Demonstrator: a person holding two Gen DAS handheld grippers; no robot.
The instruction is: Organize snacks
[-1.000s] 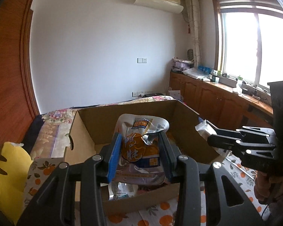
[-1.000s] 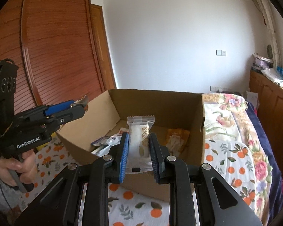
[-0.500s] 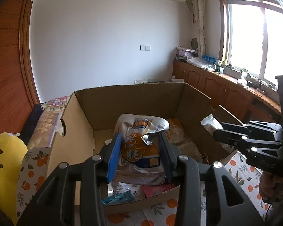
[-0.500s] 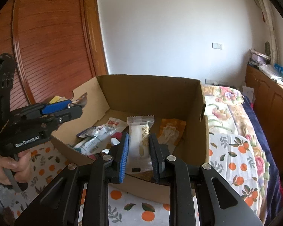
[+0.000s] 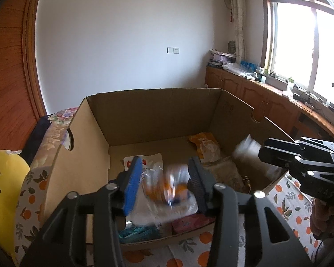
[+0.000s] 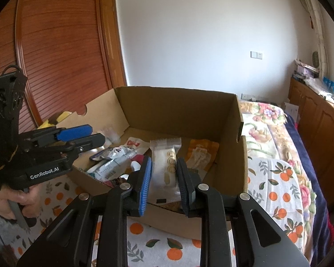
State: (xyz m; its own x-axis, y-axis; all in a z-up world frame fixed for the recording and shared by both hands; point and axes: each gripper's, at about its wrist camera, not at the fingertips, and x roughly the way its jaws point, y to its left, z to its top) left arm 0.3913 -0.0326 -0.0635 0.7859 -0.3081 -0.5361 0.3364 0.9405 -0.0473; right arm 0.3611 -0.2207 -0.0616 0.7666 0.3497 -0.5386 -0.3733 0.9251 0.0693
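Dropping one pack, holding another over the box

Left gripper [image 5: 165, 181] has just been opening; its jaws stand apart, the blurred orange snack bag [image 5: 167, 189] slipping between them into the cardboard box [image 5: 158, 113] directly below. Right gripper [image 6: 163, 178] pinches a clear biscuit pack [image 6: 167, 166], long axis pointing forward, above the box's near wall.

Cardboard box [image 5: 158, 120] open above (tall walls all round), packets [image 6: 113, 158] crowding its floor.
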